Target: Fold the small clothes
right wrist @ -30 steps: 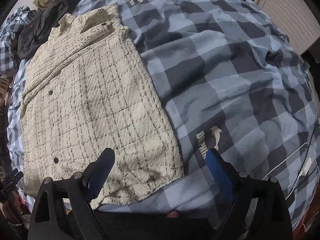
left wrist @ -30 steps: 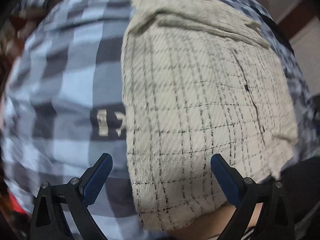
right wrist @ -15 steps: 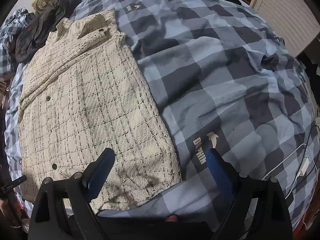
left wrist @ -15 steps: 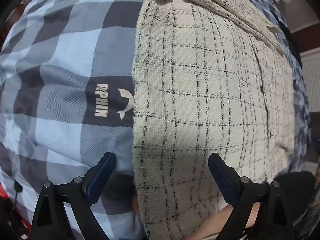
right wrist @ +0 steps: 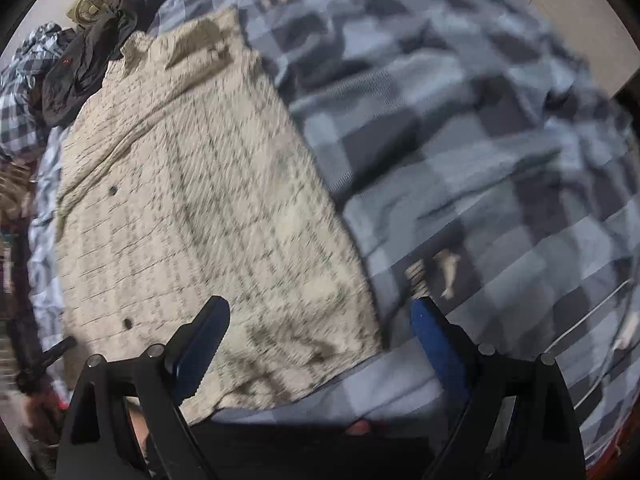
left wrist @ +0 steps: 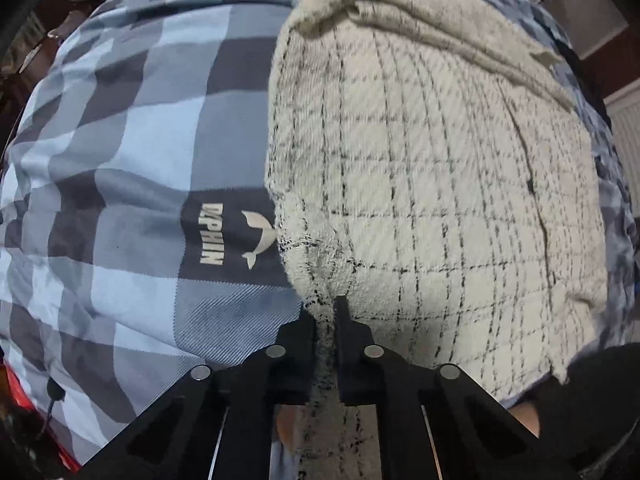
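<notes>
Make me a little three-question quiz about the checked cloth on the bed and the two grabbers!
1. True or false: the left gripper is pinching the cream woven garment with thin black check lines.
2. Which does the right gripper hang over? A) the garment's bottom corner, B) the black crumpled clothing, C) a pillow.
3. Fill in: the garment lies on a blue and grey checked ____.

Key:
1. True; its jaws are closing with a fold of the hem between them.
2. A; its jaws stand wide, holding nothing.
3. Bedcover.
</notes>
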`<state>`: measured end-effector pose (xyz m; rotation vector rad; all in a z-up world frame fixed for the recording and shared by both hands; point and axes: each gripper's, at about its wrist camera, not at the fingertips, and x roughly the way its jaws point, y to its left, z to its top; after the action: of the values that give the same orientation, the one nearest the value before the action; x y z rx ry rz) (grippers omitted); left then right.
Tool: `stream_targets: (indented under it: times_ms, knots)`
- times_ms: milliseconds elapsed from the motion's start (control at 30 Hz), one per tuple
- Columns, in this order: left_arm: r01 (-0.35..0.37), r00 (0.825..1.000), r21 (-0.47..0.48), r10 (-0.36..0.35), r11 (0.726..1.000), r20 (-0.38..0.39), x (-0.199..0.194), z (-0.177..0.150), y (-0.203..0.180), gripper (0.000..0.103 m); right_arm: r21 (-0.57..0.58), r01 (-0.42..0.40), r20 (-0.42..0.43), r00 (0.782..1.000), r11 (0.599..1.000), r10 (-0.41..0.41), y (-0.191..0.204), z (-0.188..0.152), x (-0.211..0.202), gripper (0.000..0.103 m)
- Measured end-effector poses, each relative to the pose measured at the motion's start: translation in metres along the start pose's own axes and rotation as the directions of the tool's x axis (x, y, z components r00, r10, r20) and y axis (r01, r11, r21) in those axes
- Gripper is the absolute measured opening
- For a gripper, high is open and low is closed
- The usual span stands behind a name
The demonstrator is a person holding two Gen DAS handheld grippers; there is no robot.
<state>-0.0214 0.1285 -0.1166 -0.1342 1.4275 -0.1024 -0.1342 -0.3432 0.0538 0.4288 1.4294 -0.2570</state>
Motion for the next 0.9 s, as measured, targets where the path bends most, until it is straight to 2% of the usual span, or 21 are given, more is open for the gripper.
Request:
stream_targets:
  times_ms: [133, 233, 333, 367, 433, 467, 500, 533, 567, 600, 667, 700, 767, 833, 900]
  knots:
    - [0.025, 1.0, -0.008, -0.025, 1.0, 0.015, -0.005, -0.001, -0.007, 0.007, 0.121, -0.051, -0.157, 0.985, 0.991, 0.07, -0.018, 0.003, 0.027, 0.09]
    - [0.058, 0.998, -0.033, -0.058, 0.998, 0.024, -0.01, -0.003, 0.001, 0.007, 0.204, -0.049, -0.291, 0.95, 0.978, 0.109, -0.031, 0.004, 0.054, 0.09]
    - [0.06, 0.998, -0.04, -0.059, 0.997, 0.019, -0.008, -0.004, 0.006, 0.007, 0.225, -0.06, -0.396, 0.906, 0.972, 0.148, -0.034, 0.004, 0.076, 0.09]
    - [0.055, 0.998, -0.038, -0.055, 0.998, 0.016, -0.007, -0.003, 0.004, 0.007, 0.222, -0.051, -0.409, 0.902, 0.974, 0.14, -0.034, 0.005, 0.081, 0.09]
    - [0.051, 0.999, -0.035, -0.05, 0.998, 0.011, -0.007, -0.002, 0.006, 0.007, 0.196, 0.009, -0.404, 0.912, 0.981, 0.073, -0.035, 0.008, 0.087, 0.089]
    - [0.047, 0.999, -0.033, -0.047, 0.998, 0.008, -0.006, -0.003, 0.007, 0.007, 0.182, 0.049, -0.402, 0.915, 0.982, 0.029, -0.035, 0.01, 0.089, 0.079]
    - [0.043, 0.999, -0.031, -0.042, 0.999, 0.005, -0.008, -0.006, 0.012, 0.007, 0.175, 0.067, -0.414, 0.91, 0.982, 0.012, -0.035, 0.01, 0.094, 0.062]
    - [0.038, 0.999, -0.028, -0.038, 0.999, 0.003, -0.007, -0.005, 0.011, 0.007, 0.165, 0.068, -0.438, 0.899, 0.984, 0.012, -0.035, 0.009, 0.1, 0.056]
    - [0.035, 0.999, -0.025, -0.035, 0.999, 0.0, -0.007, -0.005, 0.011, 0.007, 0.155, 0.06, -0.465, 0.885, 0.986, 0.019, -0.034, 0.007, 0.104, 0.053]
    - [0.033, 0.999, -0.023, -0.033, 0.999, 0.0, -0.007, -0.005, 0.01, 0.007, 0.151, 0.053, -0.469, 0.883, 0.987, 0.025, -0.033, 0.005, 0.105, 0.053]
    - [0.028, 1.0, -0.02, -0.028, 0.999, -0.003, -0.004, -0.003, 0.007, 0.007, 0.148, 0.084, -0.413, 0.91, 0.985, -0.015, -0.032, 0.005, 0.093, 0.053]
    - [0.025, 1.0, -0.02, -0.025, 0.999, -0.006, -0.004, -0.002, 0.007, 0.007, 0.134, 0.116, -0.359, 0.931, 0.984, -0.061, -0.03, 0.005, 0.08, 0.053]
    - [0.011, 1.0, -0.014, -0.012, 1.0, -0.012, -0.002, -0.002, 0.006, 0.007, 0.072, 0.127, -0.27, 0.957, 0.989, -0.104, -0.018, 0.001, 0.057, 0.053]
    - [-0.002, 1.0, 0.0, 0.002, 1.0, -0.01, -0.002, -0.001, 0.003, 0.007, -0.033, 0.064, -0.249, 0.966, 0.997, -0.07, 0.0, -0.008, 0.043, 0.053]
    - [-0.013, 1.0, 0.012, 0.013, 1.0, -0.009, -0.002, -0.001, -0.001, 0.007, -0.138, 0.024, -0.278, 0.959, 0.99, -0.062, 0.02, -0.019, 0.045, 0.053]
